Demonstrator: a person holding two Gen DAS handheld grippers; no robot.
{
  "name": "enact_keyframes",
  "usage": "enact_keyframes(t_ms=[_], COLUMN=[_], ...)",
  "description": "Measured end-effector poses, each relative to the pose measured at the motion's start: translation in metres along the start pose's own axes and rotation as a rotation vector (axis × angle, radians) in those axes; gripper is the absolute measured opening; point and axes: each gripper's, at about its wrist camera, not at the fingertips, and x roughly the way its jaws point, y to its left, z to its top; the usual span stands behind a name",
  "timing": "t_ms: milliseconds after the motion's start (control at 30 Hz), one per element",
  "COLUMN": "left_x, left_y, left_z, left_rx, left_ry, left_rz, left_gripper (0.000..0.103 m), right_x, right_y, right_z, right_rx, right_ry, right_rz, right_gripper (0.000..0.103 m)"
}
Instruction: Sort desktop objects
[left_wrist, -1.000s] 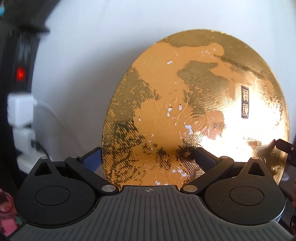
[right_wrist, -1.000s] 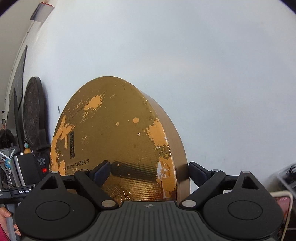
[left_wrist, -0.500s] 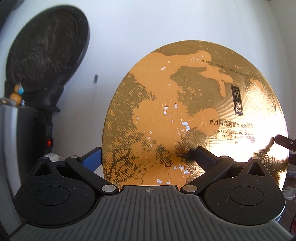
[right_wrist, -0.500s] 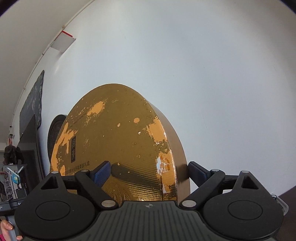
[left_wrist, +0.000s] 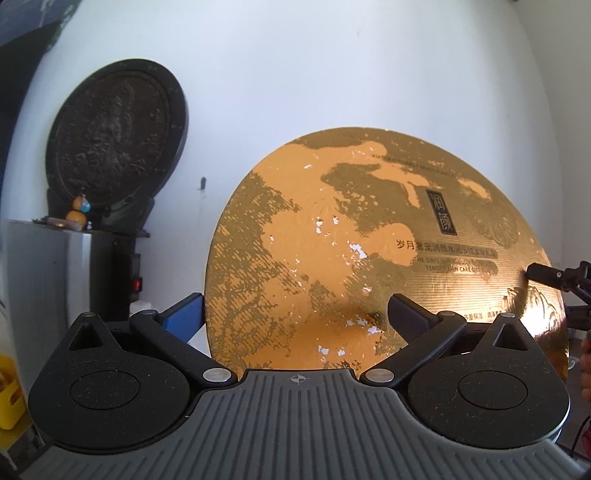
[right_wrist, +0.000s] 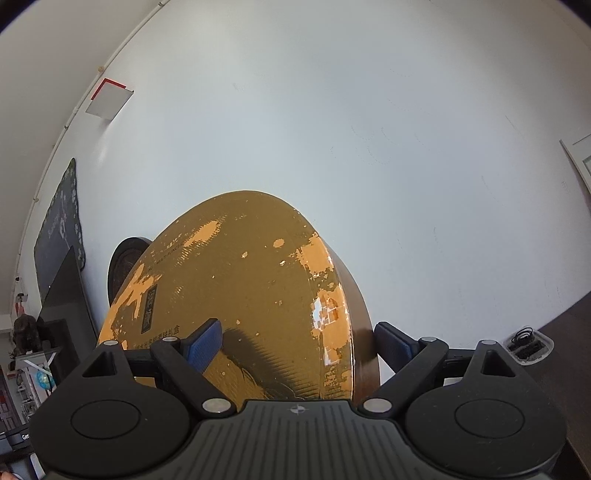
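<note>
A large round gold gift box (left_wrist: 351, 221) with worn orange patches and printed lettering stands on edge in the air in front of a white wall. My left gripper (left_wrist: 291, 312) is shut on its left rim, blue pad behind, black finger on the printed face. My right gripper (right_wrist: 297, 339) holds the opposite rim of the box (right_wrist: 240, 266), one pad on the face and one behind the brown side wall. Its jaws have just been closing a little with the box between them. One of its fingers (left_wrist: 543, 275) shows at the right edge of the left wrist view.
A dark carved round plate (left_wrist: 114, 147) stands on a silver cabinet (left_wrist: 44, 277) at the left, with small gourd ornaments (left_wrist: 79, 212) in front of it. A dark monitor (right_wrist: 62, 291) is at the far left. A white tray of cables (right_wrist: 528, 341) lies on a dark desk at the right.
Both grippers have carried the box up and sideways along the wall. The dark carved plate has come into the left wrist view and the power strip has dropped out. Both grips are unchanged.
</note>
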Motion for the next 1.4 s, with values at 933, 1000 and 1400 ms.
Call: enact_keyframes(t_ms=[933, 1000, 1400], left_x=[-0.024, -0.025, -0.005], left_y=[0.011, 0.012, 0.004], left_z=[-0.103, -0.116, -0.158], left_rx=[-0.106, -0.104, -0.115], left_ry=[0.315, 0.352, 0.449], left_rz=[0.012, 0.023, -0.011], left_gripper=[0.102, 0.102, 0.102], right_x=[-0.046, -0.047, -0.063], right_y=[-0.051, -0.058, -0.082], right_z=[-0.098, -0.111, -0.137], right_rx=[0.127, 0.150, 0.250], right_ry=[0.346, 0.388, 0.467], right_rz=[-0.181, -0.194, -0.313], right_gripper=[0.089, 0.089, 0.089])
